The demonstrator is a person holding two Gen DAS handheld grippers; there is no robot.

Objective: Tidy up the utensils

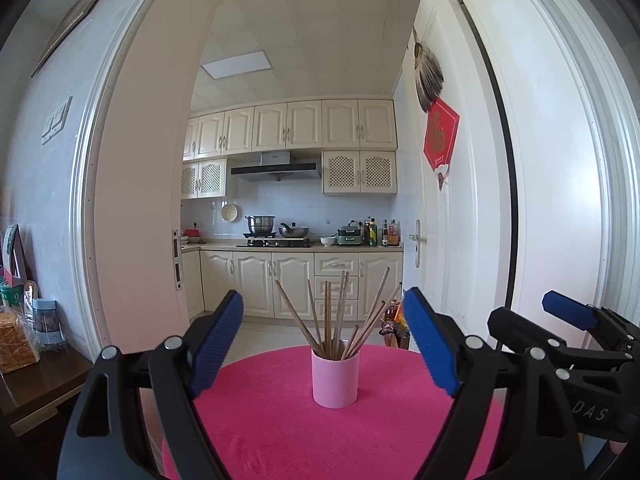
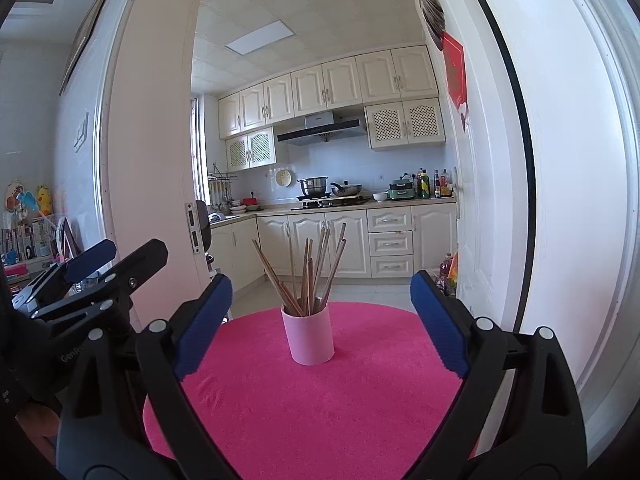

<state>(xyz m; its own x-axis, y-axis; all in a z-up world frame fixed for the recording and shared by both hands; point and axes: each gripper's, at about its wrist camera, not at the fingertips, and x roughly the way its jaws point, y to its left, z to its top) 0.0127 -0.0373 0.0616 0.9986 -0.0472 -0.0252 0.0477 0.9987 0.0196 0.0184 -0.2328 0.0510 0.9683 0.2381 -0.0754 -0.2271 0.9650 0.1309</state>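
Observation:
A pink cup (image 1: 335, 378) stands upright on a round table with a pink cloth (image 1: 280, 432). Several wooden chopsticks (image 1: 340, 316) stand in it, fanned out. My left gripper (image 1: 326, 344) is open and empty, held back from the cup with the cup between its blue pads. My right gripper (image 2: 320, 320) is open and empty too, also short of the cup (image 2: 308, 334) and chopsticks (image 2: 308, 272) on the cloth (image 2: 320, 408). Each gripper shows at the edge of the other's view: the right one (image 1: 576, 320), the left one (image 2: 92, 260).
A dark side table (image 1: 36, 384) with a jar and a bread bag stands to the left. Behind the table an open white door (image 1: 452, 200) leads into a kitchen with cabinets and a stove (image 1: 276, 242). Bottles sit on the floor by the door (image 2: 448, 272).

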